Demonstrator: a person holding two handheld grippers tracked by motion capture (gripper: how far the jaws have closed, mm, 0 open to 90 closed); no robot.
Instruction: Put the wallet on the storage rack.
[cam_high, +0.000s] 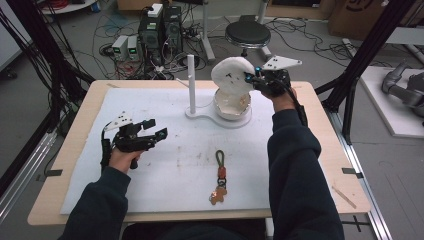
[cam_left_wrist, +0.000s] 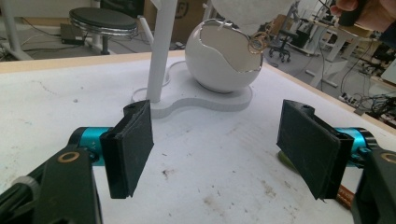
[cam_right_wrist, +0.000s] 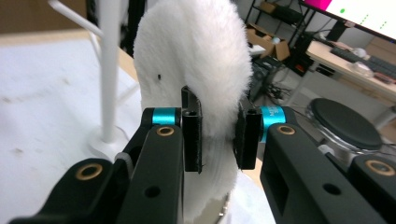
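A white fluffy plush (cam_high: 230, 76) hangs over the cracked egg-shaped white bowl (cam_high: 232, 106) at the back of the table. My right gripper (cam_high: 250, 78) is shut on the plush's right edge; the right gripper view has the fur (cam_right_wrist: 205, 70) pinched between both pads. The bowl (cam_left_wrist: 222, 60) sits on a white base with an upright white post (cam_high: 191, 84). My left gripper (cam_high: 155, 128) hovers low over the left of the white mat, open and holding nothing, its pads (cam_left_wrist: 128, 147) wide apart. A keychain (cam_high: 219, 179) with a green cord and brown charm lies near the front.
The white mat (cam_high: 150, 190) covers most of the wooden table (cam_high: 340, 175). Behind the table are a black stool (cam_high: 247, 34), computer boxes and cables on the floor. Black frame posts (cam_high: 365, 55) rise at the right.
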